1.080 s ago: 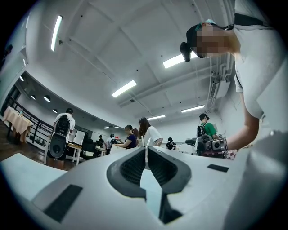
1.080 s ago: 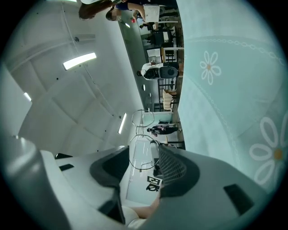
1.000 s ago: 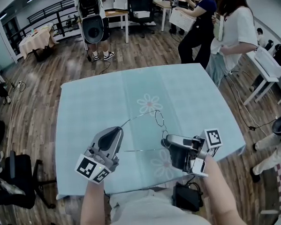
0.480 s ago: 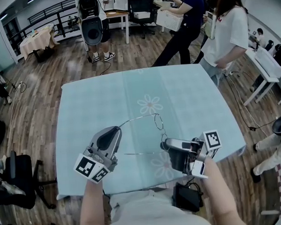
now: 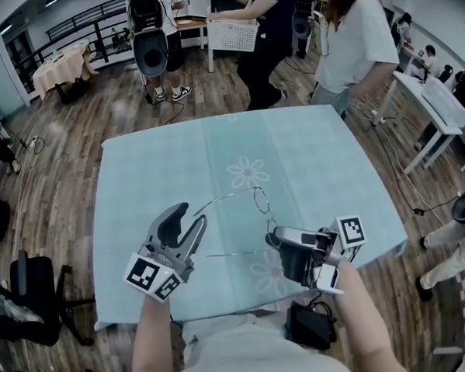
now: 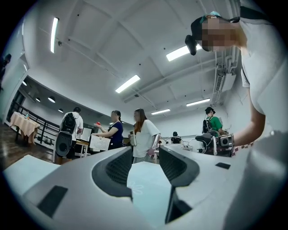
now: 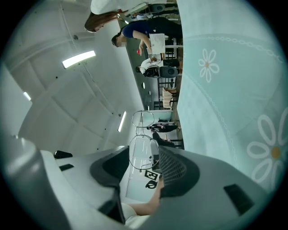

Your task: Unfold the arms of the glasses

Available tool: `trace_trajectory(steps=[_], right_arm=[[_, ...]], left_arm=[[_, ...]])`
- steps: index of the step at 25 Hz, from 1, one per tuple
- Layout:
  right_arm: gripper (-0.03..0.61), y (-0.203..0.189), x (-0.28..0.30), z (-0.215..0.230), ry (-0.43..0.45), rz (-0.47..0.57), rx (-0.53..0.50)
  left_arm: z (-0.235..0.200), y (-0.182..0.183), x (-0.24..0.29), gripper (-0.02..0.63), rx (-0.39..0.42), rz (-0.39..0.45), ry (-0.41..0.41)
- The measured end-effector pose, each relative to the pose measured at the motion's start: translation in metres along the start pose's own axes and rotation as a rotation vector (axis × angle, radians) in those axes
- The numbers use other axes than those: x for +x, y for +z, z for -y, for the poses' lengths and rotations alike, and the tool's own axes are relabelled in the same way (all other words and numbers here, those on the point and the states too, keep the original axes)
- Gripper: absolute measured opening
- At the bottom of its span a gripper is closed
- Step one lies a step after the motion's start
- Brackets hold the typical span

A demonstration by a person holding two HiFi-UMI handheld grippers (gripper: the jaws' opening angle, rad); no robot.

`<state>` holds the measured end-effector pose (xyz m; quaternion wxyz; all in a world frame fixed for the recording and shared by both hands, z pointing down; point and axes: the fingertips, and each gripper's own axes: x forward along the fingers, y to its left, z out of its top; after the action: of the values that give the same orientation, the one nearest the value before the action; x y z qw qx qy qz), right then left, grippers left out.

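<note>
As right gripper (image 5: pixel 272 236) pinches glasses (image 5: pixel 262 198), left gripper (image 5: pixel 193 214), held level, just opened empty.

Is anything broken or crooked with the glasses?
Nothing looks broken. The right claw grips the thin wire glasses by a lens over the table. One arm sticks out toward the left claw, which has just been opening and has nothing in it.
</note>
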<state>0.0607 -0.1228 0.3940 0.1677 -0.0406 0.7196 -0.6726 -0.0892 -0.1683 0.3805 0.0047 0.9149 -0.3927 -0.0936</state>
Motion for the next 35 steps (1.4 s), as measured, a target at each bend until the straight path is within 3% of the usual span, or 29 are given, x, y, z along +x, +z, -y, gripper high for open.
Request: trace_trajectory(steps=[10,14,20,27,35], right_arm=[[0.21,0.011,-0.002,0.005,-0.003,0.063,-0.012],[0.209,0.026,-0.002,0.007,-0.002,0.133,-0.051],[0.209,0.036,0.002,0.009,-0.029,0.19,-0.077],[0.209,0.05,0.0,0.01,-0.035,0.307,-0.111],[0.209,0.062,0.0,0.014,-0.076,0.467,-0.142]], left_arm=[[0.003,0.004,-0.004,0.185,0.023,0.0,-0.005],[0.002,-0.005,-0.001,0.186,0.064,-0.042,0.036],[-0.005,-0.012,0.001,0.184,0.052,-0.064,0.104],[-0.016,-0.01,-0.005,0.103,0.066,-0.051,0.233],[-0.012,-0.013,-0.003,0.019,0.107,-0.093,0.303]])
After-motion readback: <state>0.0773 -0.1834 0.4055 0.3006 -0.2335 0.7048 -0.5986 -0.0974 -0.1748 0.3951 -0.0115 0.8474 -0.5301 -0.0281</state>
